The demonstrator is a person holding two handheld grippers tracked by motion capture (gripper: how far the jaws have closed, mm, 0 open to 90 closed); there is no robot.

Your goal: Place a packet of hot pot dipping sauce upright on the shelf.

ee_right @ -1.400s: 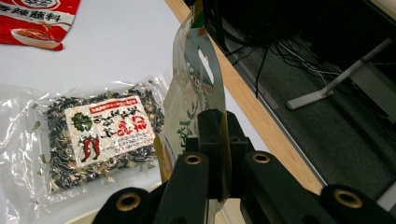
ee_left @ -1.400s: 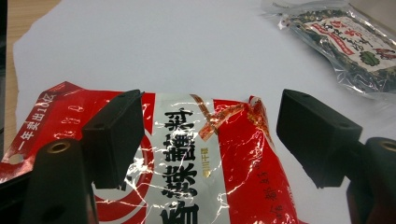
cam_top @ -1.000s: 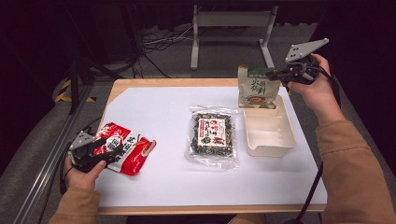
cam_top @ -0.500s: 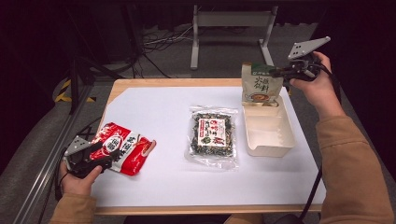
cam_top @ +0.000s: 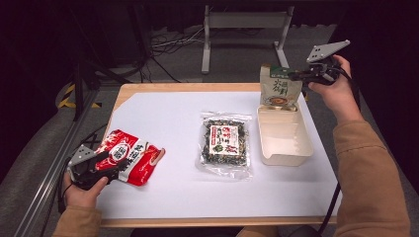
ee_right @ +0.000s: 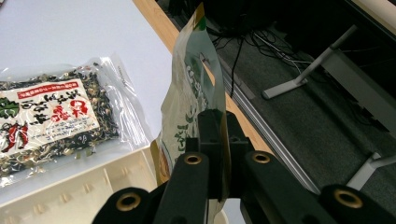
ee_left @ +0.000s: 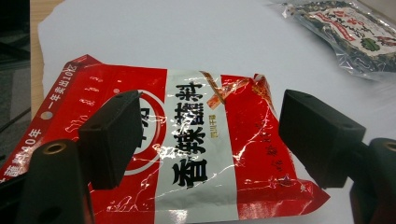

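Over at the far right corner of the bench (cam_top: 148,98), the right gripper (cam_top: 302,75) has its jaws clenched on the edge of a green-and-cream pouch (cam_top: 279,89), holding it upright over the far end of the cream tray (cam_top: 286,153) that sits along the right edge. Near the front left corner, the left gripper (cam_top: 111,168) hangs just above a red snack bag (cam_top: 133,155) lying flat there, jaws spread wide to either side and not pressing on it. A clear packet of dried greens (cam_top: 225,143) lies mid-bench, just beside the tray.
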